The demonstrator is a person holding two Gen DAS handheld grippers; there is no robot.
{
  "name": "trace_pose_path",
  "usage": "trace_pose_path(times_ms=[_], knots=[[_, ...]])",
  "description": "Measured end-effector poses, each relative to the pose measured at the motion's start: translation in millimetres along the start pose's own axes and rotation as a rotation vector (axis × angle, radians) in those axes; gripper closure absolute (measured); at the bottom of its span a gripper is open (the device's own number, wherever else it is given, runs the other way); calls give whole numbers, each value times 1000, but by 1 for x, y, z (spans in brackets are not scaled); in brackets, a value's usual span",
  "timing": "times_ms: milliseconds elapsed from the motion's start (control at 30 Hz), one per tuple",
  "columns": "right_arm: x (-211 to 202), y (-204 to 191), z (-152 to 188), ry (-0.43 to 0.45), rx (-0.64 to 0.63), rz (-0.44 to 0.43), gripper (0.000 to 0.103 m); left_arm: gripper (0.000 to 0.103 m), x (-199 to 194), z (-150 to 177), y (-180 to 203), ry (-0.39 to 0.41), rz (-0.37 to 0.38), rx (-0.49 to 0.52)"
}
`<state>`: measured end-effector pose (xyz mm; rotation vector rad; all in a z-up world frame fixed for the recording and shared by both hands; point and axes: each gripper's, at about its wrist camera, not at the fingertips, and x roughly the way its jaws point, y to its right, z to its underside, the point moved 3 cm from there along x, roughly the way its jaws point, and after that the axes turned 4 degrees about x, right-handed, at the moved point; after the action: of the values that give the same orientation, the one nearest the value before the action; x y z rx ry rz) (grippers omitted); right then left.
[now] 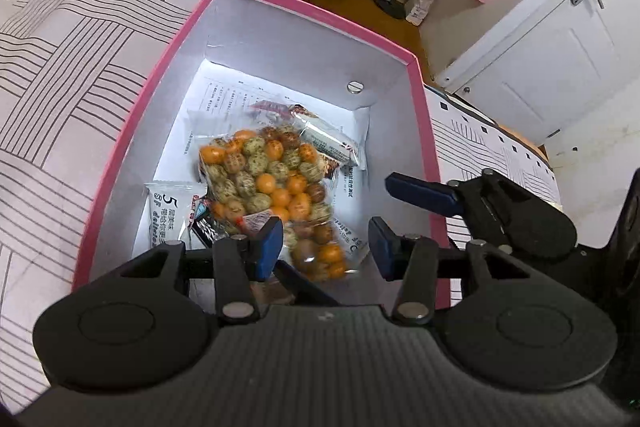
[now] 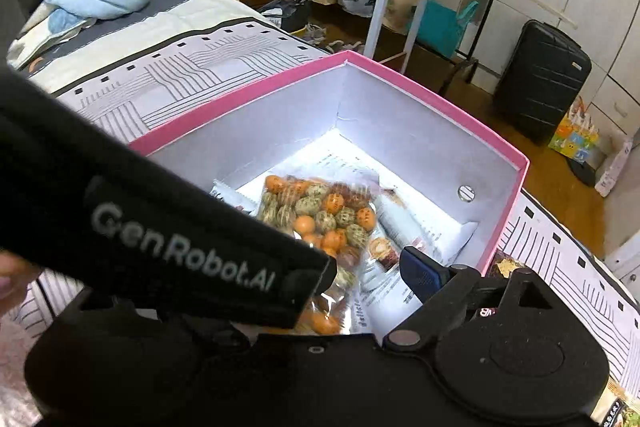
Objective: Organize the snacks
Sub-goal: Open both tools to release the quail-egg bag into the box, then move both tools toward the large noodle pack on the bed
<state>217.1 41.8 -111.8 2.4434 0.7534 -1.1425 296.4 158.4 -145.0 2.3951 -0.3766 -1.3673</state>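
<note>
A pink box (image 1: 312,11) with white inner walls lies open on the bed. It holds a clear bag of orange, green and brown coated nuts (image 1: 260,179), which rests on several small snack packets and a printed sheet. My left gripper (image 1: 326,251) is low over the box's near end, its blue pads pinching the bag's near end, which narrows between them. From the right, one blue-padded finger (image 1: 420,193) of my right gripper reaches over the box wall with nothing on it. In the right wrist view that finger (image 2: 420,275) hangs above the packets, and the left gripper's body (image 2: 180,247) hides its other finger.
A white packet marked 5 (image 1: 168,211) lies at the box's left side, and more packets (image 1: 332,143) at the back. The line-patterned bedspread (image 1: 80,67) surrounds the box. Another snack pack (image 2: 508,267) lies outside its right wall. A black suitcase (image 2: 540,83) and bags stand on the floor beyond.
</note>
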Motion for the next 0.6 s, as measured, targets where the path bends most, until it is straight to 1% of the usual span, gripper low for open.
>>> trace_pose_path(times_ms=[100,167,233,400,467,600], knots=[[-5,2,-6,10,-1,10,11,58,-14,5,7,23,-45,30],[-16,1,-3,14,-3,18,11,58,-25,8,13,38,-62,50],[-18,3,-7,19,-12,27,10,57,-38,11,21,50,-68,69],[-59,0,5,54,-8,43,10,54,-74,20,42,64,-93,108],[-71,2,7,72,6,32,10,52,-90,24,54,75,-87,136],[-100,14,15,108,37,47,10,47,-120,35,81,108,-78,200]])
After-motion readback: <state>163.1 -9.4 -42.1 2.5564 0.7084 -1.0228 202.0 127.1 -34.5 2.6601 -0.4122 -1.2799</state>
